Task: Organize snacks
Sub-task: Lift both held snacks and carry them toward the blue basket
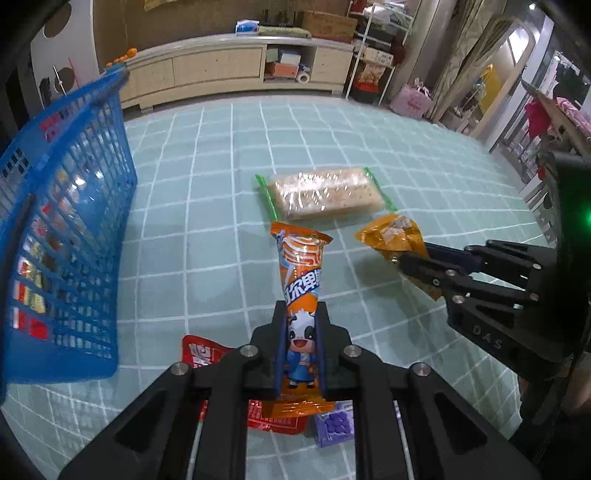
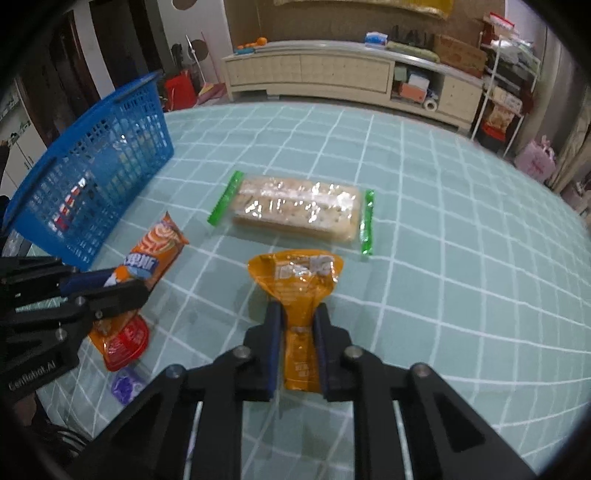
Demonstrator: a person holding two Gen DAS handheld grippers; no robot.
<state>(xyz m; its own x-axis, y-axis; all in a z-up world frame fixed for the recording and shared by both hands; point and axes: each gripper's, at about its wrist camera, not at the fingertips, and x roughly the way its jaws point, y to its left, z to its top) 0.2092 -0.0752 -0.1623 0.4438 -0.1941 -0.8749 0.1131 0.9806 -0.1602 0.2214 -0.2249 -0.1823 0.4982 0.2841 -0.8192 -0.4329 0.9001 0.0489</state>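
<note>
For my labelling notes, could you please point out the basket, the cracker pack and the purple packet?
basket (image 2: pixel 110 155): right wrist view, mesh side wall.
cracker pack (image 2: pixel 295 210): right wrist view, clear wrapper top.
purple packet (image 1: pixel 334 424): left wrist view, its front face.

A long cream cabinet stands against the brown back wall, a white wire shelf rack just beside its right end.

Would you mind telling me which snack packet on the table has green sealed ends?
The clear cracker pack, lying flat beyond both grippers and held by neither; the other packets are orange, red or purple.
</note>
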